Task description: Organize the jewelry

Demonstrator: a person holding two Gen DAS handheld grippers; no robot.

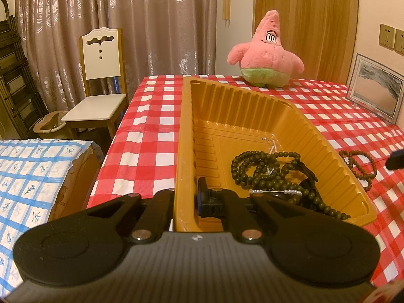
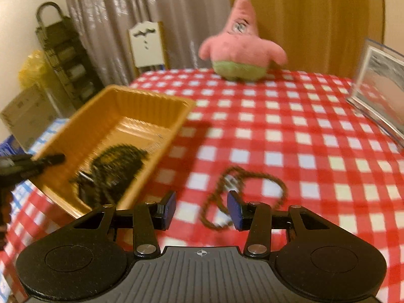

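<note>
Left claw (image 1: 185,202) clamped on the yellow tray (image 1: 325,149) wall (green beads (image 1: 255,166) inside). Right claw (image 2: 201,208) wide, empty, over the brown bead bracelet (image 2: 252,176) on the surface (image 2: 315,131).

Table under red-white checked cloth (image 2: 277,131). Directly on it: orange ribbed tray (image 1: 315,136) at the left edge, brown bead bracelet (image 1: 358,166) just right of the tray, pink starfish plush (image 1: 265,53) beyond the tray at the far edge, clear picture frame (image 1: 376,88) far right of the tray.
</note>
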